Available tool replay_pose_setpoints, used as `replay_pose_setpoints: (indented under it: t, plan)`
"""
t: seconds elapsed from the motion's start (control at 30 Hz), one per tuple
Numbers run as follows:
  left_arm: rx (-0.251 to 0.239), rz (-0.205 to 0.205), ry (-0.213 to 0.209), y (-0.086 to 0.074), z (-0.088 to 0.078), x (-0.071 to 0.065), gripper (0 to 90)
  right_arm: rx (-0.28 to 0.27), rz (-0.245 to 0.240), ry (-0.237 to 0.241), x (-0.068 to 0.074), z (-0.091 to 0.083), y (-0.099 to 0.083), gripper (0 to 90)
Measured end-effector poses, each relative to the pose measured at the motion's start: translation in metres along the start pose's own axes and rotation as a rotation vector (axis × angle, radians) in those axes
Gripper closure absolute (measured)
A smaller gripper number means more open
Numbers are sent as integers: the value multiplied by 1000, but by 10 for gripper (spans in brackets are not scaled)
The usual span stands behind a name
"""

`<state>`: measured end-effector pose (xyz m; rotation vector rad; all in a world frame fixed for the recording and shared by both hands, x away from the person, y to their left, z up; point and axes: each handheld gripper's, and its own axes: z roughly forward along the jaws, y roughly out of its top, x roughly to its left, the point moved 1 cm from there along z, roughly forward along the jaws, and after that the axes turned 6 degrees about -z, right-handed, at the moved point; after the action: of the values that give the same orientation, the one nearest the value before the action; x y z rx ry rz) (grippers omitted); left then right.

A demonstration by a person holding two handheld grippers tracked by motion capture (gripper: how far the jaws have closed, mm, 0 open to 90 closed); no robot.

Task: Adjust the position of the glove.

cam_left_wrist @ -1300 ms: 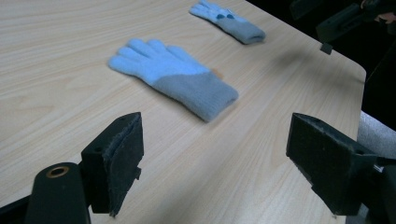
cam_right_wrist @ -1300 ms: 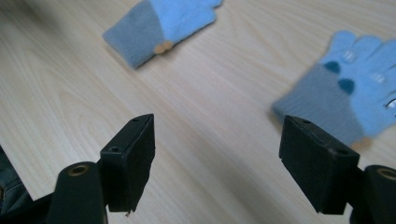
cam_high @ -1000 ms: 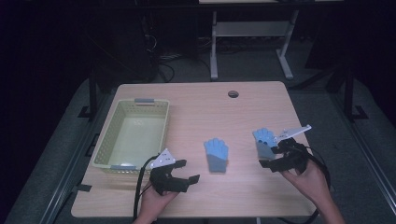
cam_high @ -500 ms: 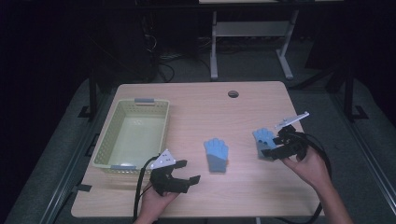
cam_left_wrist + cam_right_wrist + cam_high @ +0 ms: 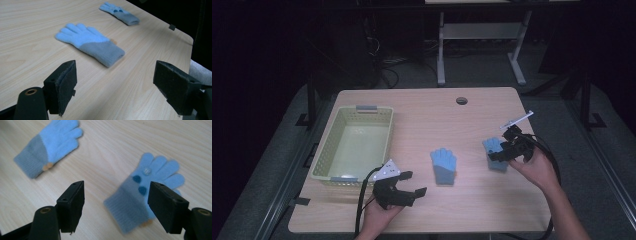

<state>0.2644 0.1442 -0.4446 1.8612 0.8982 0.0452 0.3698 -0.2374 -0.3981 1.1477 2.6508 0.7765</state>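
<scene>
I see my right gripper (image 5: 504, 150) spread wide, hovering over the right glove (image 5: 147, 192) at the table's (image 5: 482, 205) right side, while my left gripper (image 5: 409, 182) gapes beside the middle glove (image 5: 443, 166).

Two light-blue gloves (image 5: 444, 166) (image 5: 495, 153) w/ grey cuffs, 3 o'clock one dotted dark blue; pale-green basket (image 5: 326, 147); light wood table (image 5: 432, 110).

Black two-jaw tool (image 5: 402, 188), trailing black cable
</scene>
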Motion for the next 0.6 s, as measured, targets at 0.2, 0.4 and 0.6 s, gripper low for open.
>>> replay_pose_setpoints:
  t: [0.2,0.4,0.6]
  plan:
    - [6,0,0,-1,1,1,189,14,39,-19,-12,8,4,315]
    - [2,-4,-3,0,0,1,189,43,69,-25,-20,17,5,336]
    - [-6,-6,-7,1,-1,0,189,67,107,-31,-27,25,2,356]
